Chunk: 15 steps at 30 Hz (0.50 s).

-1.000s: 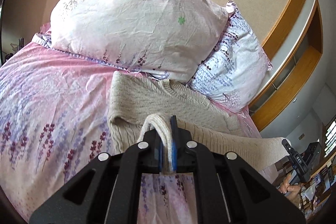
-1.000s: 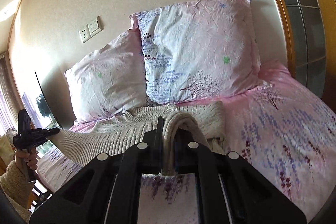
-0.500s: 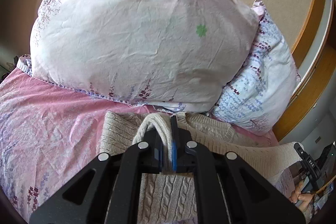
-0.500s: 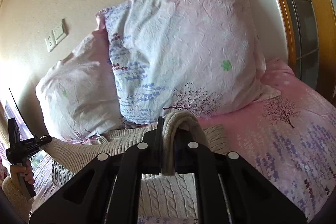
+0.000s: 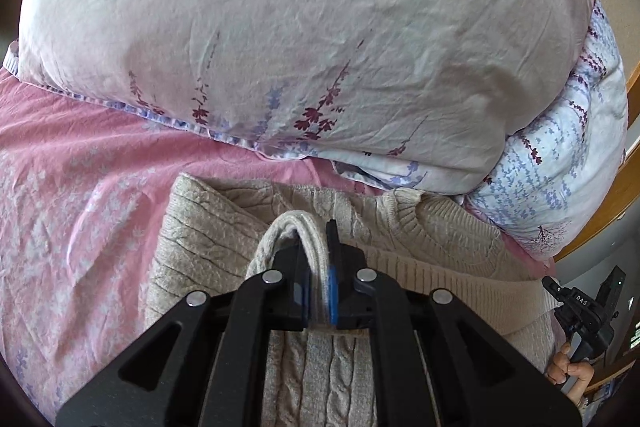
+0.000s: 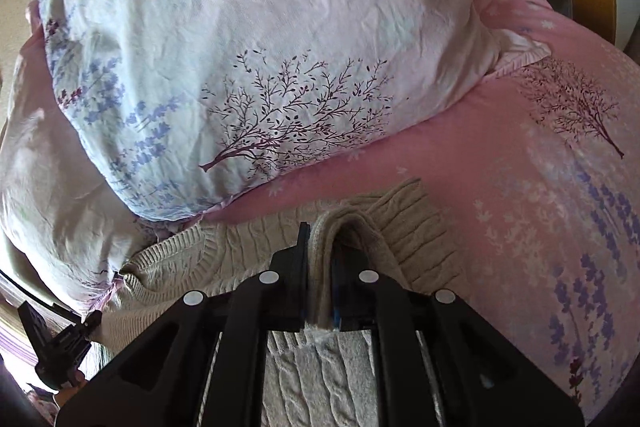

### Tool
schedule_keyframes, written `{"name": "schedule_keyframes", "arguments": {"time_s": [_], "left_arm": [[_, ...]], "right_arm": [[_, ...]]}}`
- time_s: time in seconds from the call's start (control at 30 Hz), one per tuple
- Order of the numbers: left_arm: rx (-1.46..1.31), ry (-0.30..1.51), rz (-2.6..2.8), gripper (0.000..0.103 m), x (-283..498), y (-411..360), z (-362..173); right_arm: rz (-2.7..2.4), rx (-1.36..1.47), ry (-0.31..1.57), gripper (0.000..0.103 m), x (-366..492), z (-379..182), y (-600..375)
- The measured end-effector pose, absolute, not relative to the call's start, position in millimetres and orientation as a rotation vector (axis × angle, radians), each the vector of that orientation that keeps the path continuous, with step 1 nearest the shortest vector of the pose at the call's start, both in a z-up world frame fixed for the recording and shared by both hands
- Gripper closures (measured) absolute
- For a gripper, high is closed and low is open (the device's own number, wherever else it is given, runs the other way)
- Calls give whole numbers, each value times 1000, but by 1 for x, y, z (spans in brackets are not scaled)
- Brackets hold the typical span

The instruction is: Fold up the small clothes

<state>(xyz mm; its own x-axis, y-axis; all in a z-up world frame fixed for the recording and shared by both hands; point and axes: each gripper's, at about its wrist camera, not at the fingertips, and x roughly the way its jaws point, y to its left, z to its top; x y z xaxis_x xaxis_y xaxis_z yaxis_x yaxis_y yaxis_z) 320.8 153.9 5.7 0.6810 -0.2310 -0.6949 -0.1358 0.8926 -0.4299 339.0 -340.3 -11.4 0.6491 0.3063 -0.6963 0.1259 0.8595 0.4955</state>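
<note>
A: What do the grippers hold?
B: The left gripper [image 5: 319, 269] is nearly closed, its jaws pinching a doubled-over edge of the beige cable-knit sweater [image 5: 224, 243]. The right gripper [image 6: 320, 267] is clamped the same way on another fold of that sweater [image 6: 408, 231].

A: How are they posed?
B: Both point forward and down toward the bed, close above the knit. In the left wrist view a hand [image 5: 570, 373] grips the other tool's handle at the lower right edge.

A: Where does the sweater lie?
B: On the pink floral bedsheet [image 5: 80, 195], just in front of two floral pillows [image 5: 300, 27]. Its neckline [image 5: 436, 227] faces the pillows, and its long side runs across the bed, parallel to them, with the pinched edges raised over the knit below.
</note>
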Motion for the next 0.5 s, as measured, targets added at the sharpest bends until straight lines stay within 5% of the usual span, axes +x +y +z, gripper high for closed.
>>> {"name": "schedule_keyframes", "arguments": {"time_s": [0.07,0.2,0.37,0.5], "left_arm": [[-484,836,-63,90,325,153,4],[-526,794,-111,53,322,159,15],[-498,762,-107,47,309,172,32],[-463,802,-128,59,295,182,31]], "right_arm": [[118,568,887,79,346,-12,-338],[153,595,830,48,345,0,-338],[154,544,775,49,330,14,-346],[135,451,793,60,313,16,-356]]}}
